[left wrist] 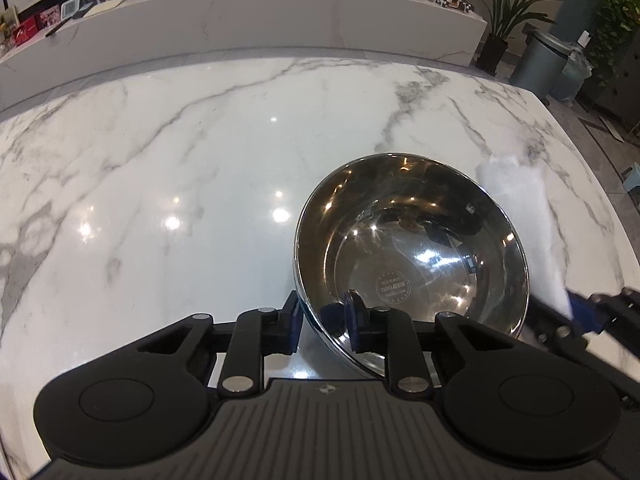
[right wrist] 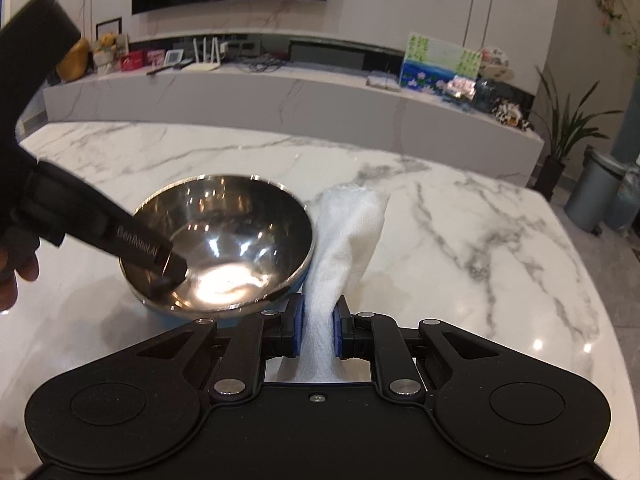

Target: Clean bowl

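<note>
A shiny steel bowl [left wrist: 412,256] sits tilted on the white marble table [left wrist: 180,168]. My left gripper [left wrist: 324,320] is shut on the bowl's near rim, one finger outside and one inside. The bowl also shows in the right wrist view [right wrist: 224,240], with the left gripper [right wrist: 168,276] clamped on its left rim. My right gripper [right wrist: 318,332] is shut on a white cloth [right wrist: 344,240] that stands up just right of the bowl. The cloth [left wrist: 524,216] and right gripper [left wrist: 576,316] appear at the right of the left wrist view.
A long marble bench [right wrist: 280,96] with boxes, a router and pictures runs behind the table. A grey bin [right wrist: 596,196] and potted plants [right wrist: 560,136] stand at the far right, beyond the table's right edge.
</note>
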The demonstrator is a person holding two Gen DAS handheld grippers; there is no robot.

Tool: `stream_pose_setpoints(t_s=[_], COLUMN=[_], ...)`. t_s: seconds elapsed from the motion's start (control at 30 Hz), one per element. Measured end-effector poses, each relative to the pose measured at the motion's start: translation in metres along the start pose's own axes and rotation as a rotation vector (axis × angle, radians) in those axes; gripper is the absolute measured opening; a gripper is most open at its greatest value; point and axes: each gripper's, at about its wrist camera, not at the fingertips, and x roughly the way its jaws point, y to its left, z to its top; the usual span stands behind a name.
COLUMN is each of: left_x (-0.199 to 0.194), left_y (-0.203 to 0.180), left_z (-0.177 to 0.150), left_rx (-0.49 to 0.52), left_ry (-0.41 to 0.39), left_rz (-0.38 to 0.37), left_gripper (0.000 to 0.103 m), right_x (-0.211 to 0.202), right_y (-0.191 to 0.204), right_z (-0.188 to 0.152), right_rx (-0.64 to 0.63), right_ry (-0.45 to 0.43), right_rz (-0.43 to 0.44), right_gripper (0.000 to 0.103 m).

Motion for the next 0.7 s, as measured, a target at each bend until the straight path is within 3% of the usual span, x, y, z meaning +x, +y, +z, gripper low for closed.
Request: stream_pose_setpoints(t_s=[0.07,0.3,0.53,0.7], left_x=[0.000,-0.001,-0.001,-0.003], left_y=[0.001,0.001,0.002,0.002], left_z=[-0.001,-0.002,0.000,0.002], left_rx=[-0.016,-0.015,0.004,0.007], left_ry=[0.010,0.018,-0.009,-0.044], left_rz=[-0.021,-0.032,0.002,0.012], left_gripper=[0.037,0.038,0.019,0.018], right_x=[0.004,0.013,0.000,-0.005], right_y=[0.000,0.000,-0.008,-0.013], right_z=[-0.002,-0.005,0.004,0.007], right_rx=[0.011,0.021,0.041,0.057], right_ry=[0.022,0.058,0.003,-0.013], right_rz=[0.018,0.033,0.022,0.030], right_gripper=[0.013,0.013,0.013,0.013])
